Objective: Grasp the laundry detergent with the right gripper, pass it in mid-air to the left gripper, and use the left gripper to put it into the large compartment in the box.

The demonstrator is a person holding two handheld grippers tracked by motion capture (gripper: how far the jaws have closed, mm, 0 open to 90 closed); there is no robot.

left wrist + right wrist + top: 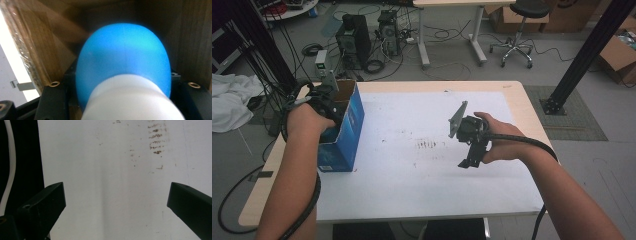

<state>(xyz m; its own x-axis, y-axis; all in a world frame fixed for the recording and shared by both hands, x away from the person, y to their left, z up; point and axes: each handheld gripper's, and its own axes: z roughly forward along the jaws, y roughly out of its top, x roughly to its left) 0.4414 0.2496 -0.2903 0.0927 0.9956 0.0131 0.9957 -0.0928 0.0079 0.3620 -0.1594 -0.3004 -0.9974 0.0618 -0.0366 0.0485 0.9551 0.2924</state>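
Blue-and-white rounded object [123, 65] held inside the blue box [346, 131] by the left gripper [323, 97].

In the left gripper view the object sits clamped between the jaws, brown cardboard walls close around it — I judge the step to be setting it down in the box, or lifting it out; which, I cannot tell. Either way the next move calls for keeping clear of the walls. The right gripper [116, 197] hangs over the white table sheet [107, 170] with its jaws wide apart and nothing between them.

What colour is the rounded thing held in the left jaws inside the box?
Bright blue with a white lower part; the left gripper view shows it best.
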